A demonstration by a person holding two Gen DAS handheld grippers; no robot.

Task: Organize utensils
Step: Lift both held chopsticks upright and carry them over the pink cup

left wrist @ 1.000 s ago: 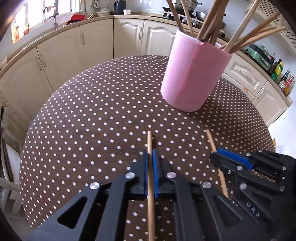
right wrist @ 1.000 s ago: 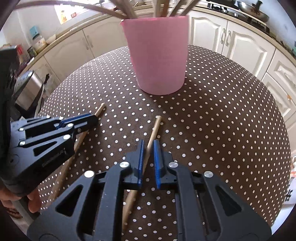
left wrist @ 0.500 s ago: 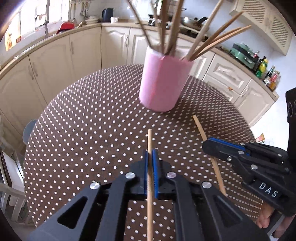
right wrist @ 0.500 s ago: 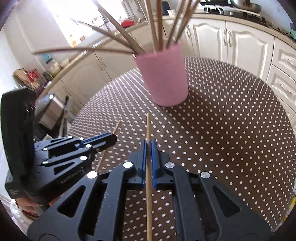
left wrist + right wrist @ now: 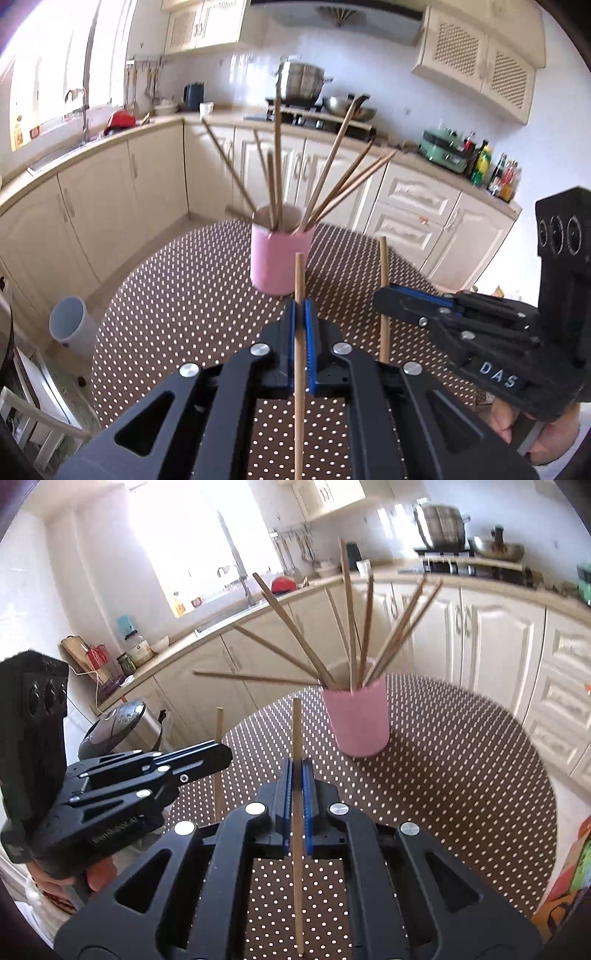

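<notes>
We've got one chopstick per gripper, each running along the fingers, tips toward the pink cup point(image 5: 280, 258). Left gripper point(image 5: 300, 317) clamps the left stick point(image 5: 299, 295), right gripper point(image 5: 296, 775) clamps the right stick point(image 5: 296, 738); both angled down above the table point(image 5: 177, 306).

pink cup point(image 5: 280, 258) — brown white-dotted tablecloth point(image 5: 177, 306)

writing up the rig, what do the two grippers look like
Both are matte black plastic with triangular cut-outs, silver round screw heads and blue ribbed pads. The right gripper bears white "DAS" lettering; the left gripper has faint lettering, unreadable. Each has a boxy black rear block.
</notes>
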